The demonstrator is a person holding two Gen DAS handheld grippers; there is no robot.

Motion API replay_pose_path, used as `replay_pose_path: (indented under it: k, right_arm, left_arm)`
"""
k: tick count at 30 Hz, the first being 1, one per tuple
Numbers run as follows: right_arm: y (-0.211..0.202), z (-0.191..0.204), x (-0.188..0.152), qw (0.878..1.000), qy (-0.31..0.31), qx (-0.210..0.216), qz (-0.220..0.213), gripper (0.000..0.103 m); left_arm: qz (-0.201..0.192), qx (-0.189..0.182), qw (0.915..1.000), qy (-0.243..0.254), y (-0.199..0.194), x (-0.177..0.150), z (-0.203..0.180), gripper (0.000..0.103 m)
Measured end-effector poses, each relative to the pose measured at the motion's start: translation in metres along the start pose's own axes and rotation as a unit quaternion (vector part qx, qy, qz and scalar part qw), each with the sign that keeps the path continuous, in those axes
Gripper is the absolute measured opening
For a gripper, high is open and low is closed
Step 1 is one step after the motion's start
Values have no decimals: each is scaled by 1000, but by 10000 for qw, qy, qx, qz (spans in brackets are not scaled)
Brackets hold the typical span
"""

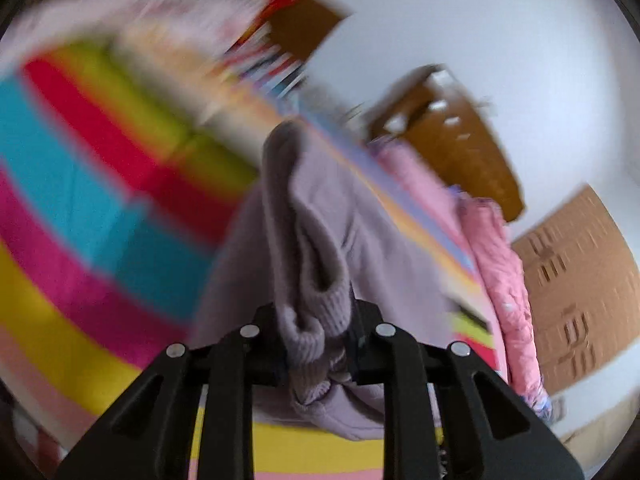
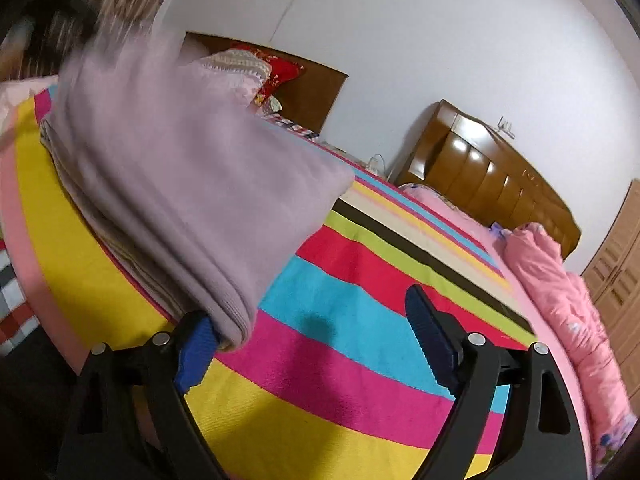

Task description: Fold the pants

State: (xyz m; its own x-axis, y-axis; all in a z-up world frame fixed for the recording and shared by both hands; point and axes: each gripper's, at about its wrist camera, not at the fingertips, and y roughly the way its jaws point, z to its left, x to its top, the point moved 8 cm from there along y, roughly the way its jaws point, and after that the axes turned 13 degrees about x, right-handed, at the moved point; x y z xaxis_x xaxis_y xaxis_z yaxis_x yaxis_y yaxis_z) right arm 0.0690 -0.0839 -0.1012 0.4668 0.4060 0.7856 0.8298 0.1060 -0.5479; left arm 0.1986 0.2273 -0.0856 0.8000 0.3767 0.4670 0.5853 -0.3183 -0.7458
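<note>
While the left gripper [image 1: 316, 344] pinched the pants [image 1: 320, 240] by a ribbed cuff and the right gripper [image 2: 316, 336] gaped empty, that soft, floppy fleece looked easiest grabbed at its hems.

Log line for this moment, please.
left hand-held gripper: shut on pants cuff | right hand-held gripper: open, pants beside its left finger | surface: striped bedspread

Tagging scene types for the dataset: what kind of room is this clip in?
Most likely a home bedroom. A bed under a striped sheet with a wooden headboard behind it, a pink quilt bunched along the edge, and a wooden wardrobe against the wall.
</note>
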Motion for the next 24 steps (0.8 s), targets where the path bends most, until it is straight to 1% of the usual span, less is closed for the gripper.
replay_pose_path:
  k: [1,2,3,6,9,10,11,12,14,15,16,17,18,19,20,21,22,23,24]
  right_arm:
    - [-1,1,1,10000,-52,-31,8,83]
    - [-1,0,1,9999,-130,-80,8,84]
    - [-1,0,2,9999,-132,-75,9,84]
    - [-2,-2,5,9999,-103,-85,29,84]
    - [-5,-2,10,9999,-90,-106,27,84]
    - [-5,-2,9,9999,-69,-76,29,84]
    - [-3,-3,6,10000,-39,-8,72,85]
    - [0,-2,5,9999,-38,22,118,86]
    - [0,-2,3,9999,-17,86,65,86]
    - [0,-2,3,9999,-28,134,66,86]
    - [-2,-3,4,9997,-57,215,54,86]
    - [-6,-2,5,9993,-127,349,32,86]
    - [-11,-1,5,9983,-202,552,22,86]
    - [-20,1,6,9960,-224,870,-26,86]
    - [-28,4,8,9929,-166,1172,-116,86]
    - [-38,7,10,9868,-9,1600,-228,86]
    - [-46,7,15,9794,163,1985,-328,86]
    - [-54,8,24,9702,367,2346,-484,86]
    - [-57,9,31,9648,469,2524,-570,87]
  left_arm:
    - [25,-320,9991,-276,8,-5,15,22]
    - [-94,-796,9954,-526,3,-7,21,22]
    - [-144,-825,9951,-530,0,-8,21,22]
    - [-283,-529,9979,-256,-9,-5,10,21]
    - [-577,-499,9971,29,-39,1,-12,21]
    - [-597,-442,9972,92,-45,1,-14,21]
    - [-548,-366,9977,141,-46,-1,-14,22]
    - [-391,-278,9988,128,-41,-4,-10,22]
    - [-116,-122,9999,-20,-21,-14,10,23]
    - [-109,-261,9995,-138,-12,-18,18,27]
    - [-188,-482,9984,-230,-11,-16,22,30]
    - [-264,-641,9971,-306,-12,-14,24,34]
    - [-418,-530,9972,-327,-16,-10,28,45]
    - [-613,-207,9973,-332,-21,-5,34,68]
    - [-832,226,9957,-336,-30,-1,41,73]
    - [-1189,739,9897,-304,-48,5,45,74]
    - [-1458,946,9847,-134,-64,7,39,74]
    - [-1606,917,9827,85,-76,7,26,74]
    - [-1736,769,9808,450,-88,4,2,76]
